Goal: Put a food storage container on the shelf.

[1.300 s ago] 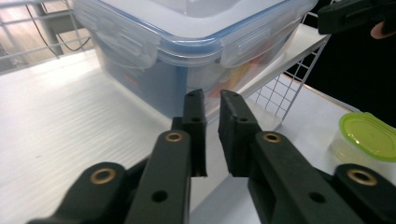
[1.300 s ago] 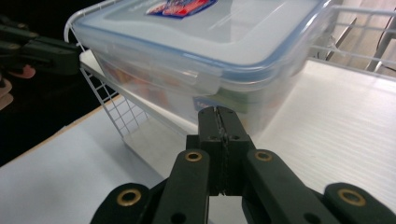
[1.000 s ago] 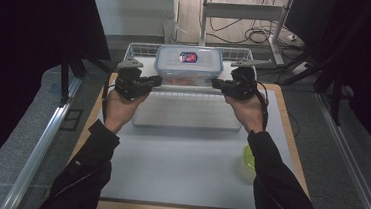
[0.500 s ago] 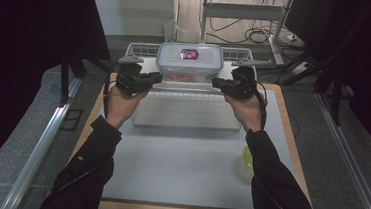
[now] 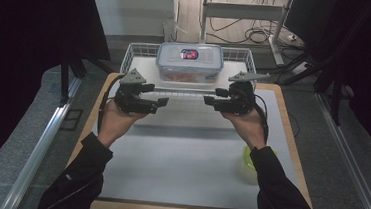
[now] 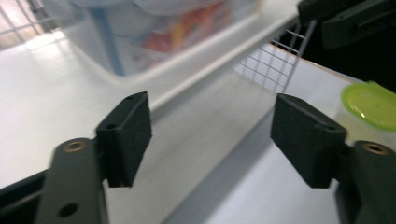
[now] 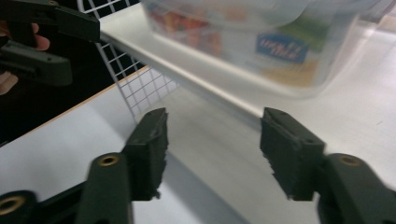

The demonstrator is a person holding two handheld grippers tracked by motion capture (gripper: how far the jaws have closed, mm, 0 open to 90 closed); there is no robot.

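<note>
A clear plastic lidded container (image 5: pixel 189 62) with colourful contents stands in a white wire basket (image 5: pixel 131 54) at the table's far edge. My left gripper (image 5: pixel 163 102) and right gripper (image 5: pixel 207 101) hover in front of the basket, tips pointing at each other, a short gap between them. Both are open and hold nothing. In the left gripper view the left gripper (image 6: pixel 212 137) looks along the basket's front edge, with the container (image 6: pixel 154 32) blurred beyond. In the right gripper view the right gripper (image 7: pixel 215 149) faces the container (image 7: pixel 275 46) the same way.
A small tub with a green lid (image 5: pixel 253 157) sits on the table at the right, partly hidden by the right forearm; it is also in the left gripper view (image 6: pixel 371 98). The wire basket's front wall (image 7: pixel 140 79) stands between the grippers and the container.
Both grippers have drawn back from the container's lower corners toward the person and a little closer to each other. The container has stayed in place.
</note>
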